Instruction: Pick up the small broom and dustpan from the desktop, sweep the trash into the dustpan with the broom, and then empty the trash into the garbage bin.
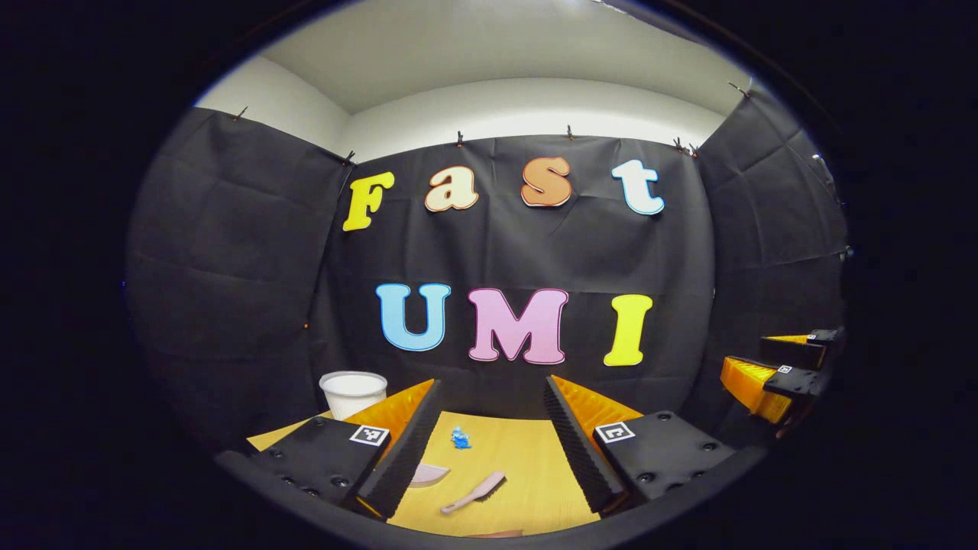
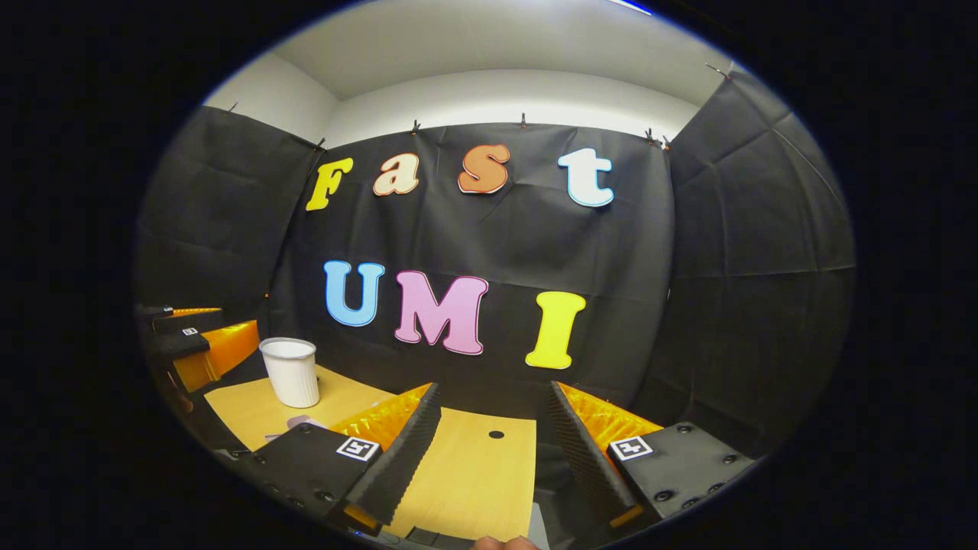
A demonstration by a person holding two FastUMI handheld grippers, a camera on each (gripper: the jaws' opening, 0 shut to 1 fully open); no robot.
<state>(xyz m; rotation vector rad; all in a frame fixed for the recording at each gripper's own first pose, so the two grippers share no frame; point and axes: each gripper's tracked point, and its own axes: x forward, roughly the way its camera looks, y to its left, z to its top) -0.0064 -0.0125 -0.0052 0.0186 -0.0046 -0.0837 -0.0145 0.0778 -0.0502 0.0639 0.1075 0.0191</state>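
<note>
In the left gripper view my left gripper (image 1: 493,388) stands open above the wooden desktop (image 1: 527,466). Between its fingers lie a scrap of blue trash (image 1: 461,438) and, nearer, the small pink broom (image 1: 474,493), lying flat. The pink dustpan (image 1: 428,475) pokes out from behind the left finger, mostly hidden. The white garbage bin (image 1: 352,392) stands at the back left. My right gripper (image 2: 493,389) is open over bare desktop (image 2: 466,473), holding nothing. The bin (image 2: 290,372) shows there at the left, with a pale pink edge (image 2: 302,421) just in front of it.
The right gripper (image 1: 773,365) appears at the far right of the left gripper view, and the left gripper (image 2: 200,340) at the far left of the right gripper view. A small dark hole (image 2: 496,434) marks the desk. A fingertip (image 2: 500,542) shows at the bottom edge.
</note>
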